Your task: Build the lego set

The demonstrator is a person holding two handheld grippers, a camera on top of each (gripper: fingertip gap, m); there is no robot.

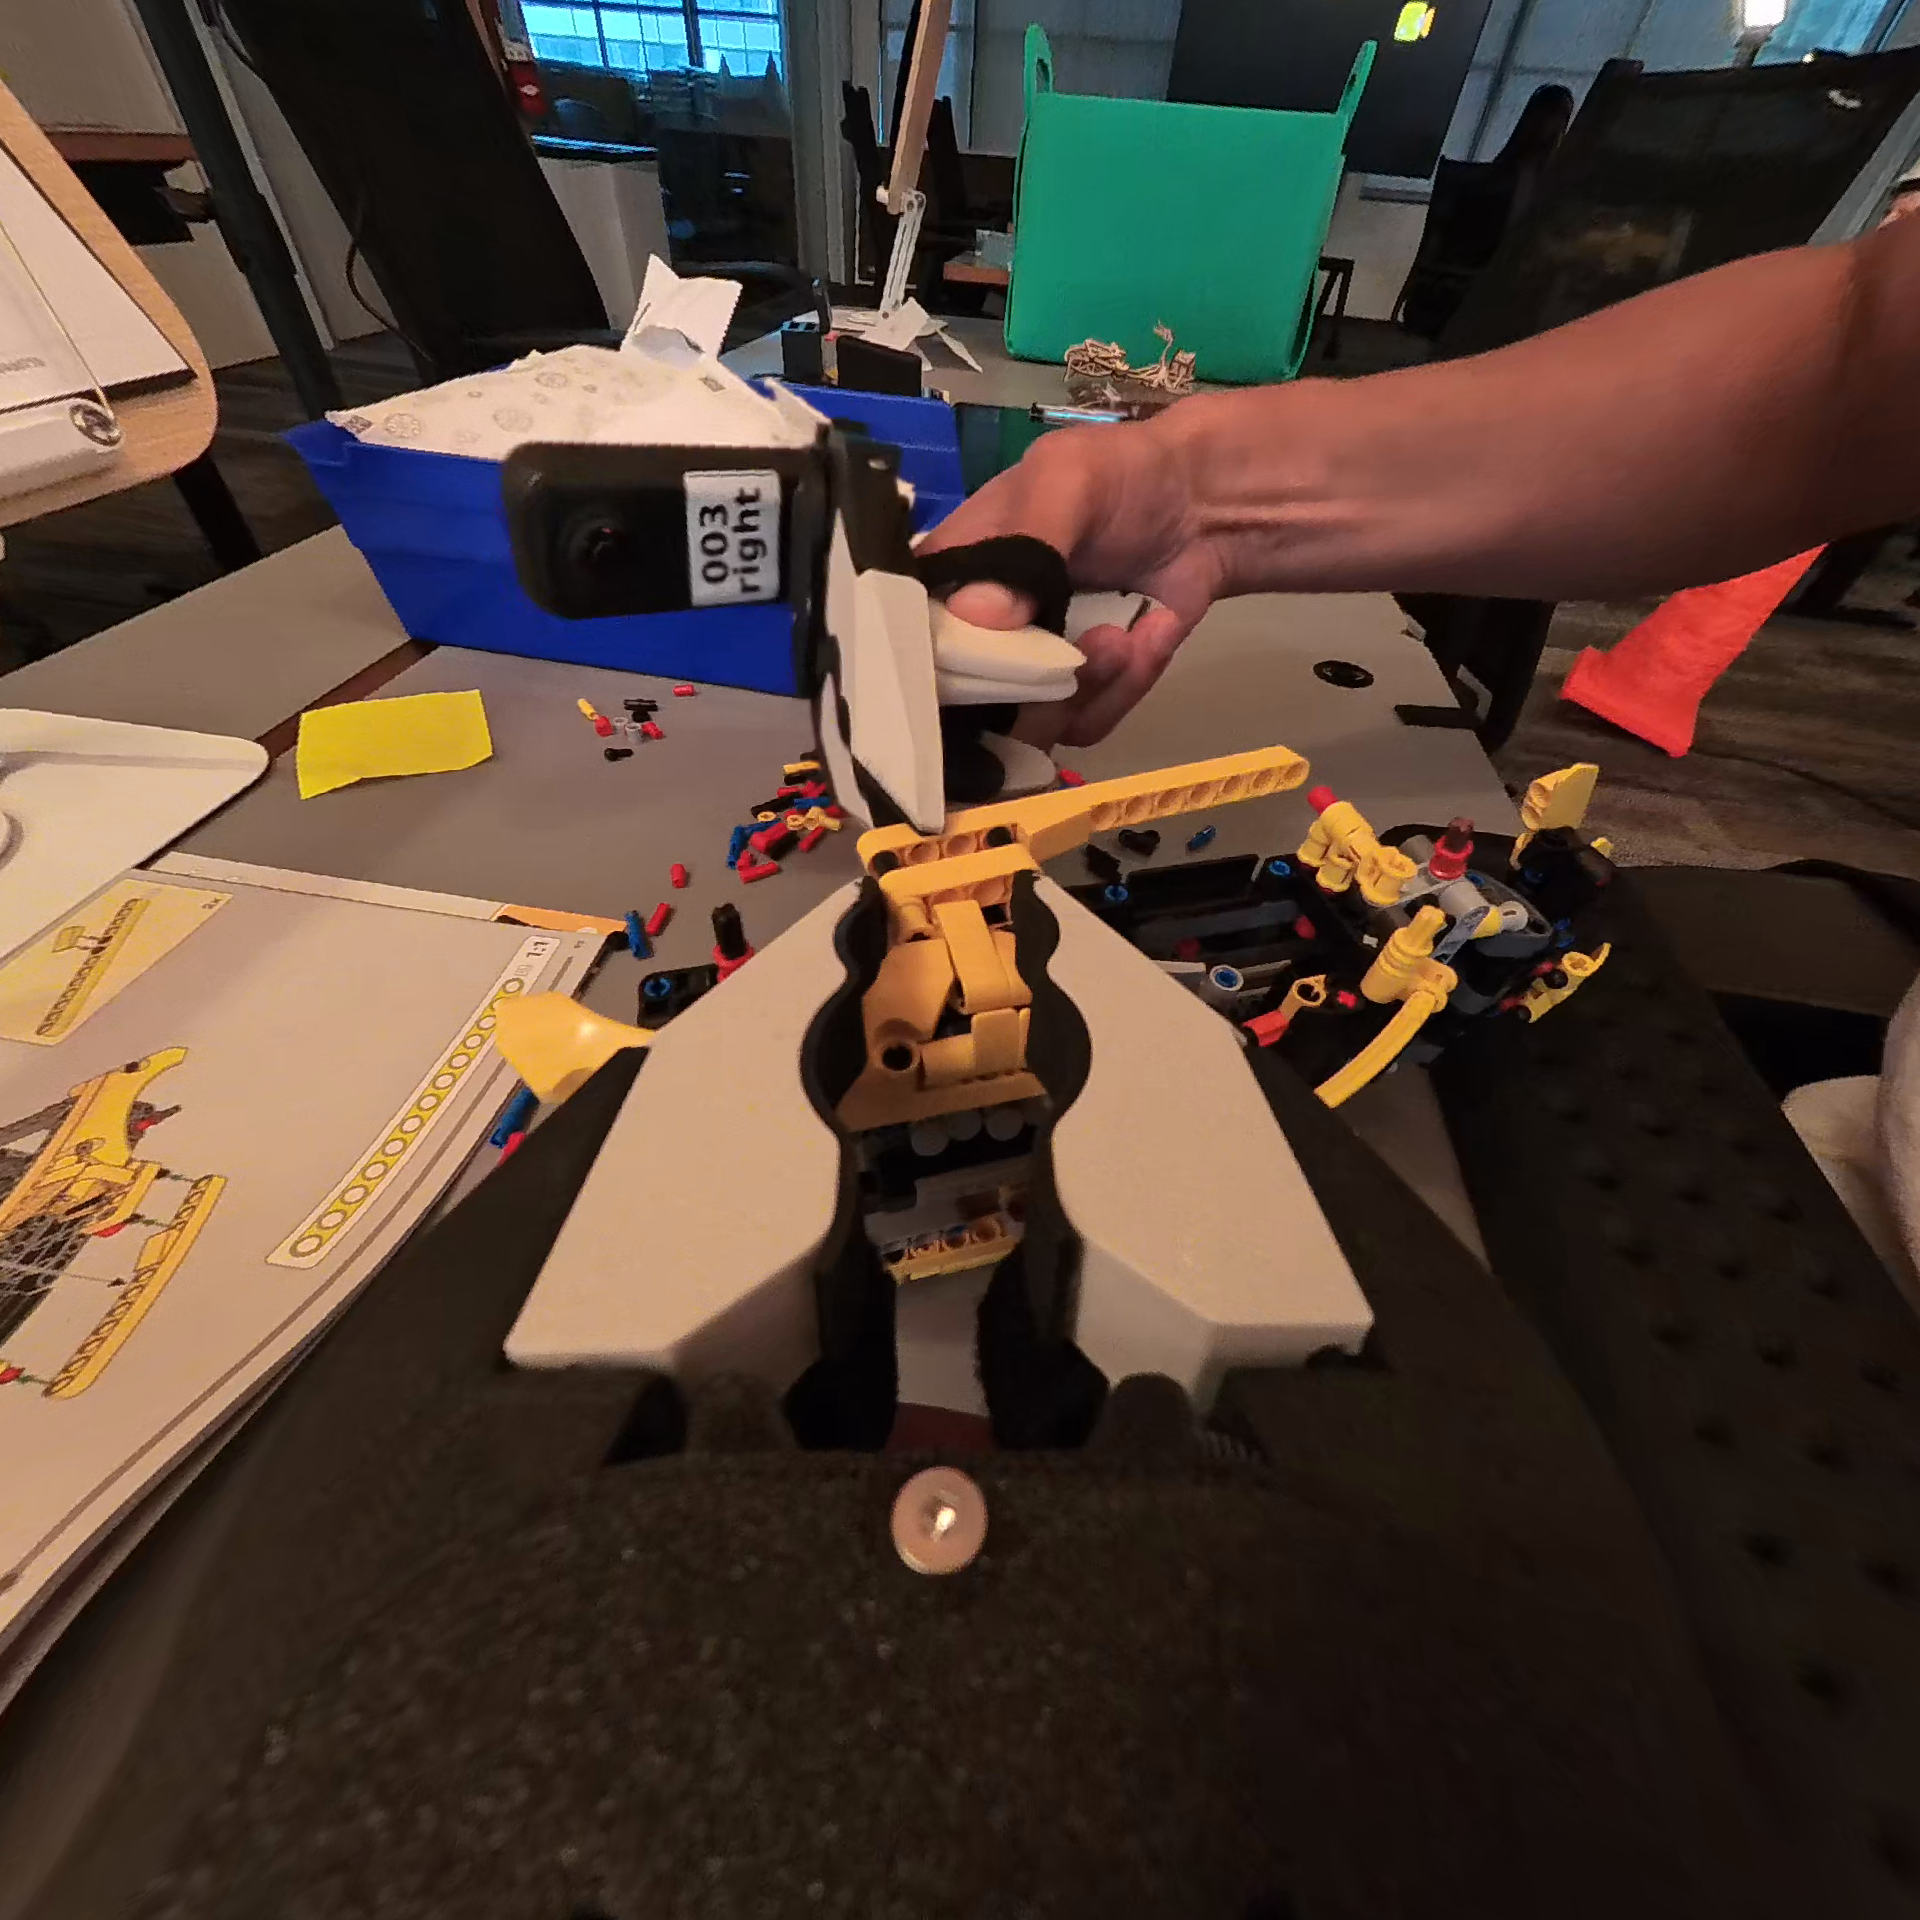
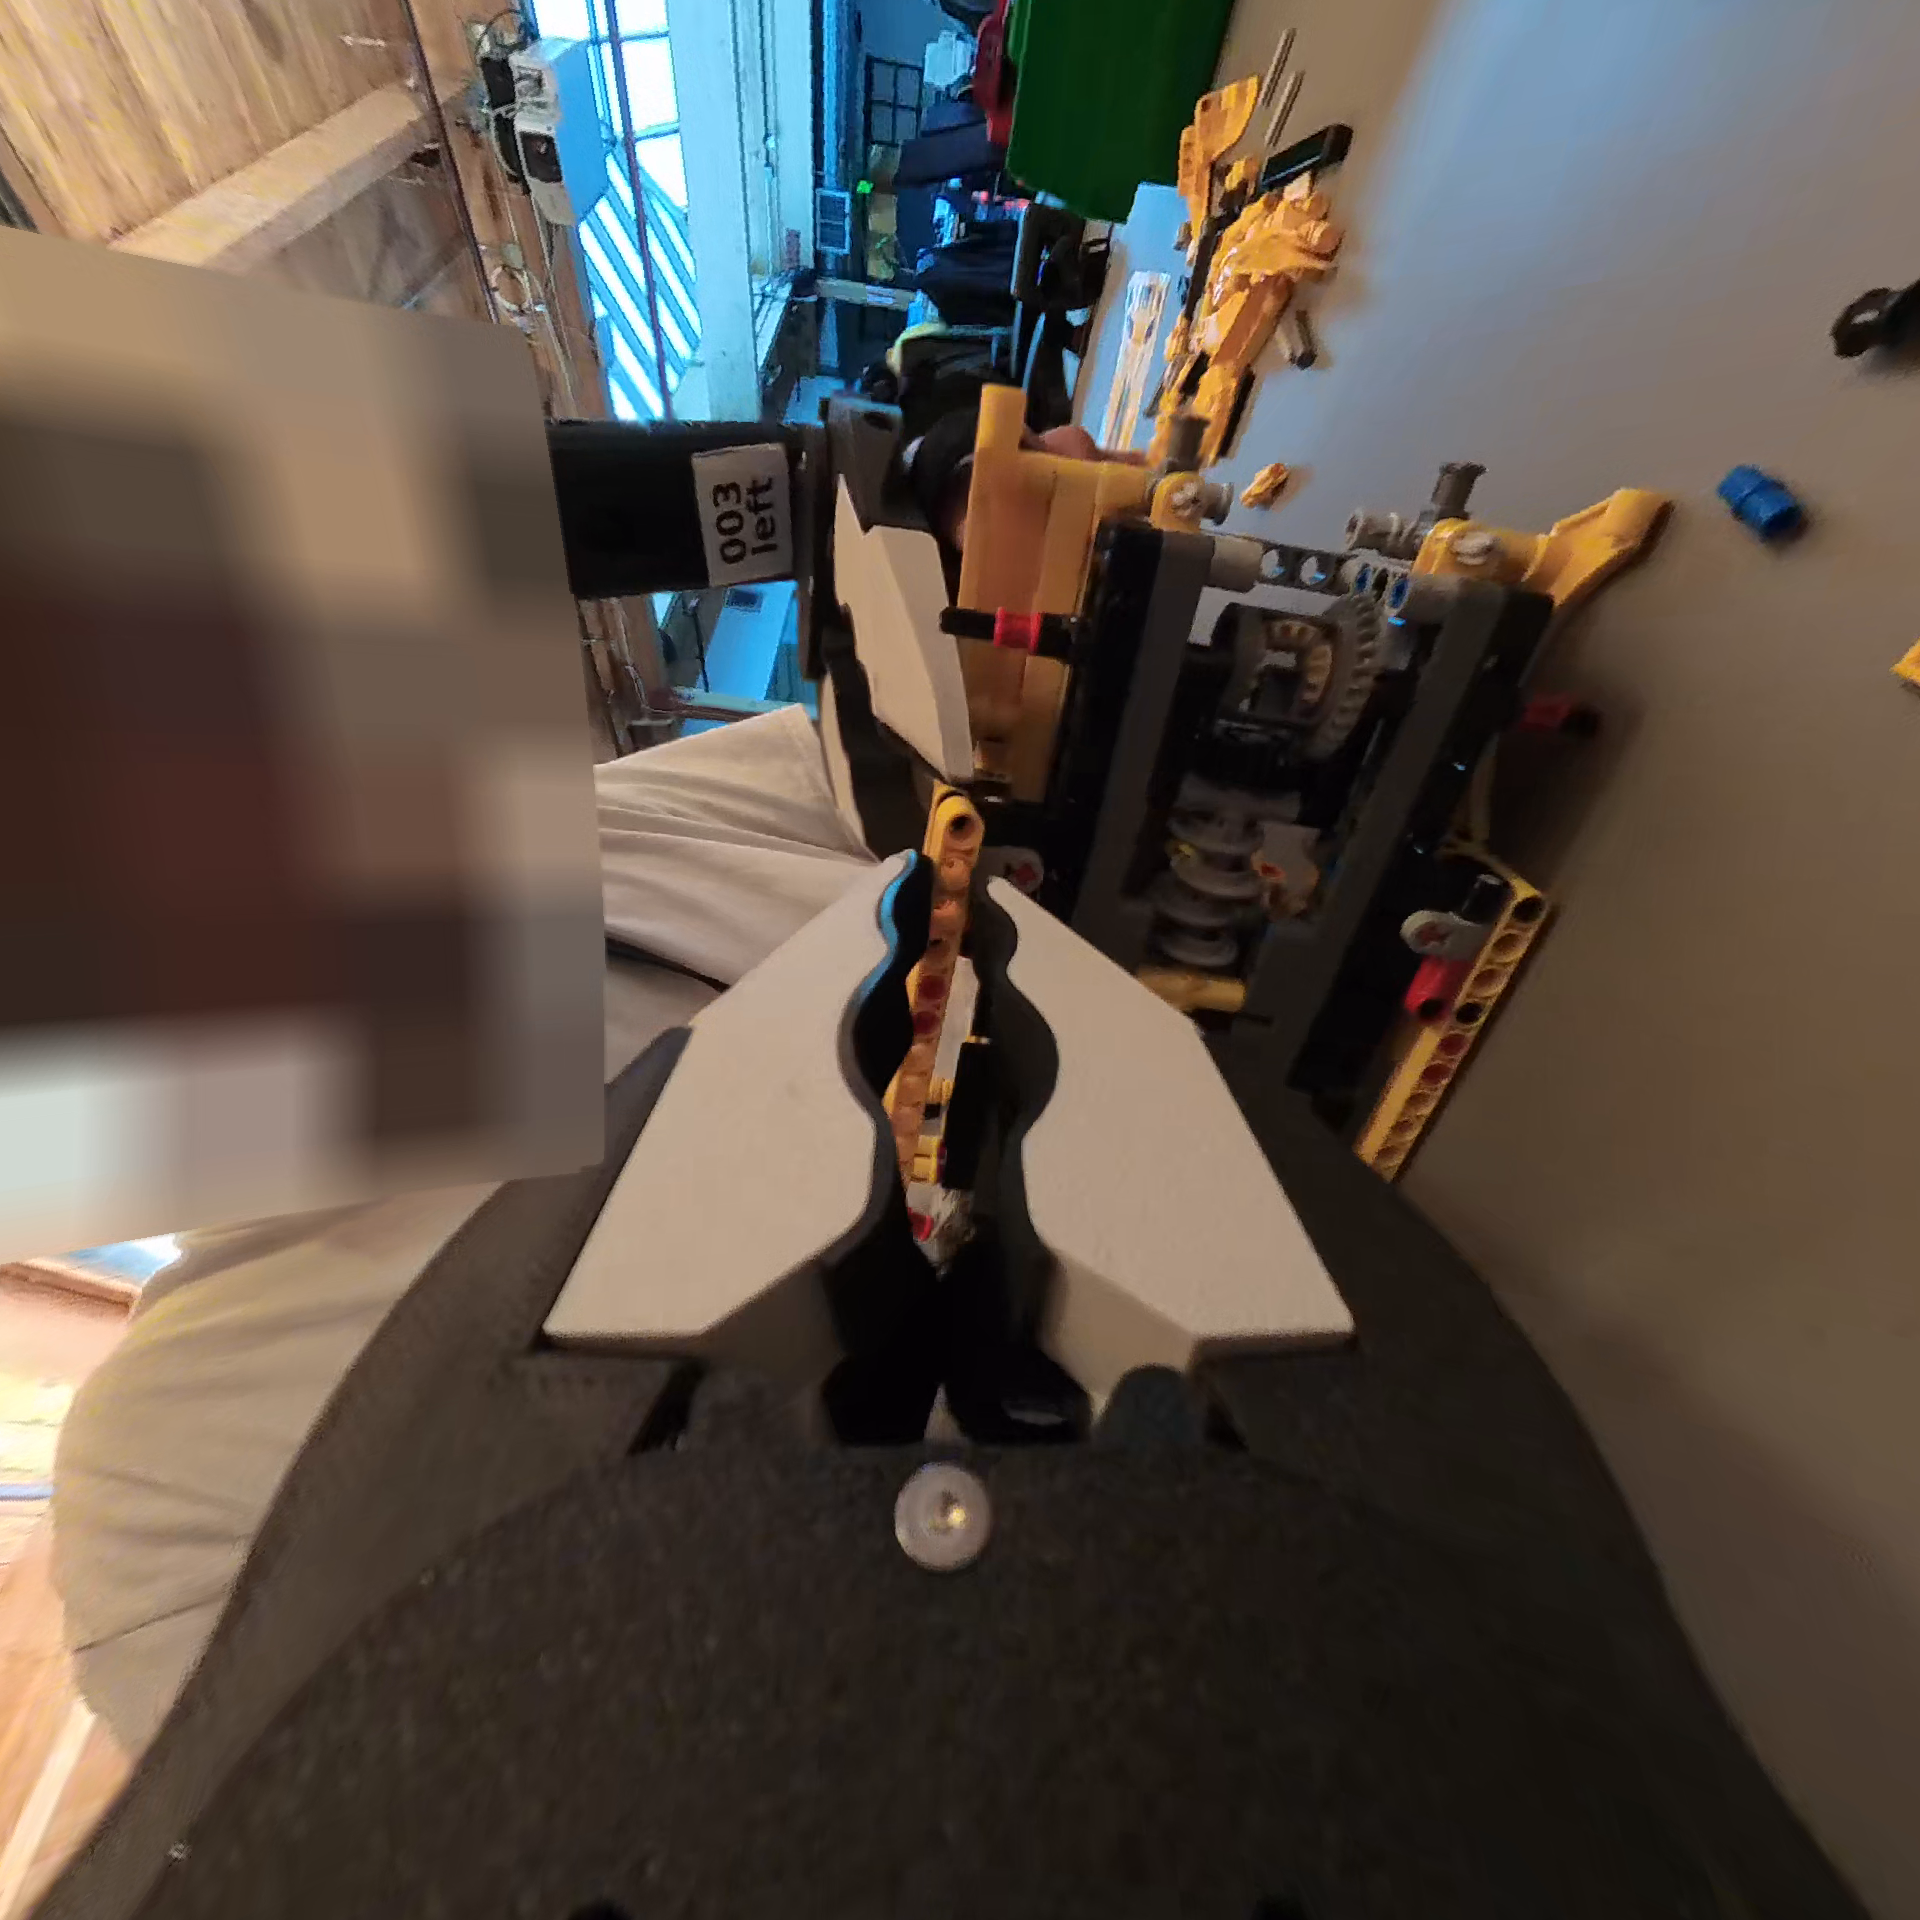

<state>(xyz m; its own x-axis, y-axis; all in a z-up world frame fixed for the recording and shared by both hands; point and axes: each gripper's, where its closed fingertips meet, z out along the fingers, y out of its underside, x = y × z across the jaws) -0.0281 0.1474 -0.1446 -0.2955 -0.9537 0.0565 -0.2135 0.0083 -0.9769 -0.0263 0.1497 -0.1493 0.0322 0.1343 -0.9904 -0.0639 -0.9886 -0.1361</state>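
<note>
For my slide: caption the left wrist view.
Left hand-held gripper clamps the yellow assembly while the right hand-held gripper fits a long yellow beam.

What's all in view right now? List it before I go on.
Lego model: one, yellow and black, clamped in left tongs.
Long beam: one, yellow, in right tongs, touching the model's top.
Chassis assembly: one, black, grey, yellow, table right.
Loose pins: many, red, blue, black, mid-table.
Instruction booklet: one, open, left.
Bin: one, blue, holding paper bags, behind.
Paper scrap: one, yellow.
Bag: one, green, background.
Left tongs: shut.
Right tongs: shut.
Hand: one, gripping the right tool.
</note>
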